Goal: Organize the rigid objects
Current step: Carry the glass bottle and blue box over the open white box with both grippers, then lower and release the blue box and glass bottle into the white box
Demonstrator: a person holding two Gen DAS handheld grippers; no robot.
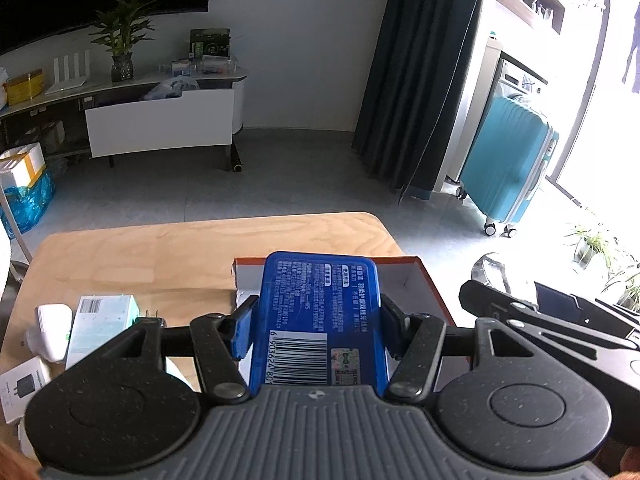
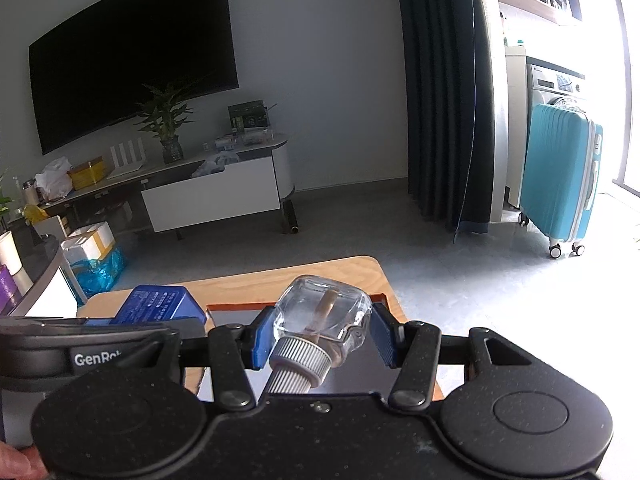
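Note:
My left gripper [image 1: 316, 330] is shut on a blue flat box [image 1: 318, 312] with white print and a barcode, held above the near end of an orange-rimmed open cardboard box [image 1: 420, 276] on the wooden table [image 1: 160, 252]. My right gripper [image 2: 320, 334] is shut on a clear glass bottle [image 2: 324, 312] with a grey ribbed cap [image 2: 300, 362], held over the same orange box [image 2: 240, 308]. The blue box [image 2: 160, 304] also shows at the left of the right wrist view.
On the table's left lie a pale green carton [image 1: 102, 324], a white charger [image 1: 54, 330] and a white box with a charger picture [image 1: 20, 388]. Beyond the table are grey floor, a TV stand [image 1: 160, 120], a dark curtain [image 1: 420, 72] and a teal suitcase [image 1: 508, 164].

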